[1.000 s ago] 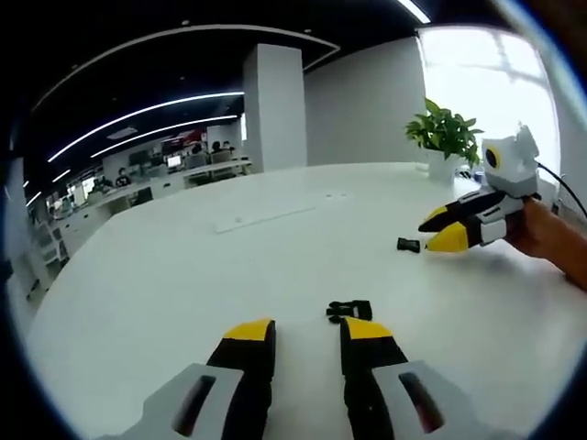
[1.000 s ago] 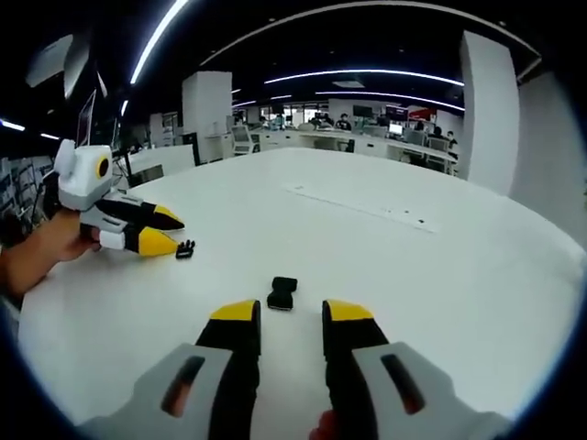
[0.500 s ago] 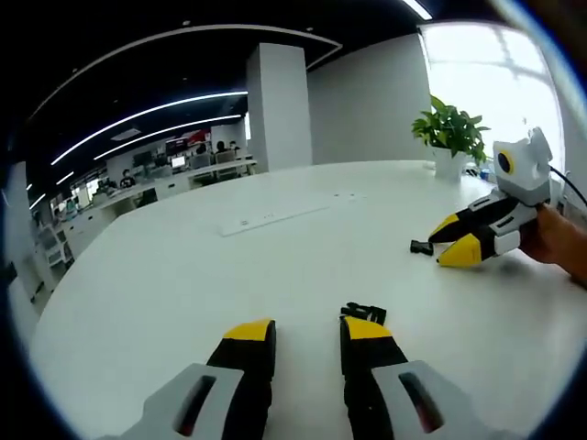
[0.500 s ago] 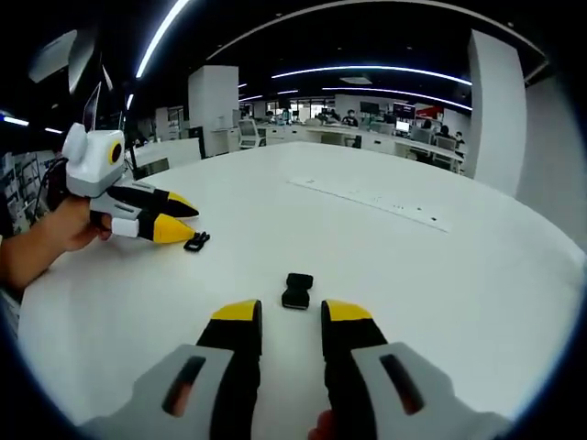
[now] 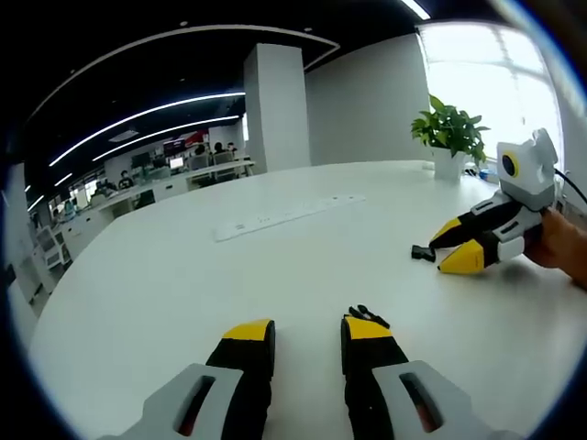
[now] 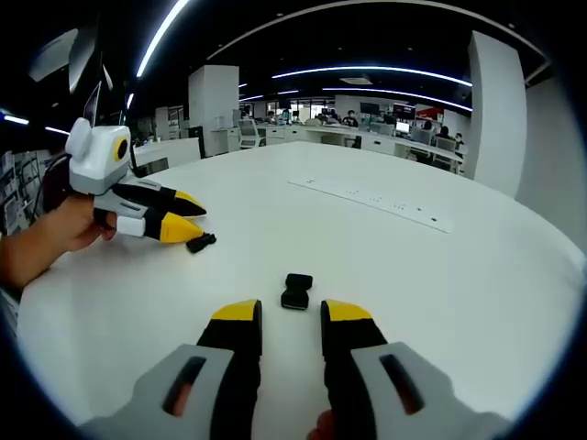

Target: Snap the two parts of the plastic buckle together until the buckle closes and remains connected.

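We hold both grippers low over a white table, jaws spread and holding nothing, with the two buckle halves lying apart on its surface. In the right gripper view, the socket half sits at lower centre, just ahead of the right gripper and in line with the gap between its jaws; its long axis runs nearly straight away from us, leaning slightly to the upper right, and we cannot tell which end is the open mouth. In the same view the left gripper enters from the left, its yellow tips just beside the pronged half, which lies at centre left with its long axis slanting toward the upper right. In the left gripper view, that pronged half is touching or just past the tip of the right-hand jaw of the left gripper, at lower centre and off the gap, the prongs seeming to point away toward the upper right. The right gripper comes in at right, the socket half just beside its tips. Each gripper is nearer its own half, and we judge the left must shift sideways before closing.
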The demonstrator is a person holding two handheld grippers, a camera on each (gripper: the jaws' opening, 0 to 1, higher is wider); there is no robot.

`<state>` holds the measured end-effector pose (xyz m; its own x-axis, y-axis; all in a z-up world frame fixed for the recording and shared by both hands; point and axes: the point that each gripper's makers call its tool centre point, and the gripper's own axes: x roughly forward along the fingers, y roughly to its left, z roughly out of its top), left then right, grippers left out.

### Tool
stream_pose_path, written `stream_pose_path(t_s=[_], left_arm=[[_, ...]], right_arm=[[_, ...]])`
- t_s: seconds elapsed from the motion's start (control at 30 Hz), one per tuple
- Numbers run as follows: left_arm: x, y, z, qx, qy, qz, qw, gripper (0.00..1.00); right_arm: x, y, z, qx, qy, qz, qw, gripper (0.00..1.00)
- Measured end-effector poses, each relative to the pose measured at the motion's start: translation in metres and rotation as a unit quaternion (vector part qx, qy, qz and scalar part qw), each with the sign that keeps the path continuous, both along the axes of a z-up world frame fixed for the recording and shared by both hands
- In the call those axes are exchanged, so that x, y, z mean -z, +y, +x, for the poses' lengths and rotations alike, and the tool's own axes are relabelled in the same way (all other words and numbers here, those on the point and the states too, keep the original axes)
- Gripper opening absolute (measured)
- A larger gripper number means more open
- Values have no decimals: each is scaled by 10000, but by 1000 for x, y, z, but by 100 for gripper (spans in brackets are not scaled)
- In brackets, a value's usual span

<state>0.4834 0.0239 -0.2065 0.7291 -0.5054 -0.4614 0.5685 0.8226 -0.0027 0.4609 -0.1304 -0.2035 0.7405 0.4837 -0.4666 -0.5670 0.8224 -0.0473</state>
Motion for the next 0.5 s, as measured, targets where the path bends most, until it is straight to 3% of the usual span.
stream_pose_path(t_s=[0.27, 0.5], left_arm=[[-17, -10, -16, 97, -80, -326, 9994, 28], [-7, -28, -22, 244, 26, -248, 9994, 29]], right_arm=[[0, 0, 0, -5, -7, 1, 10000, 26], [0, 0, 0, -3, -22, -5, 10000, 26]])
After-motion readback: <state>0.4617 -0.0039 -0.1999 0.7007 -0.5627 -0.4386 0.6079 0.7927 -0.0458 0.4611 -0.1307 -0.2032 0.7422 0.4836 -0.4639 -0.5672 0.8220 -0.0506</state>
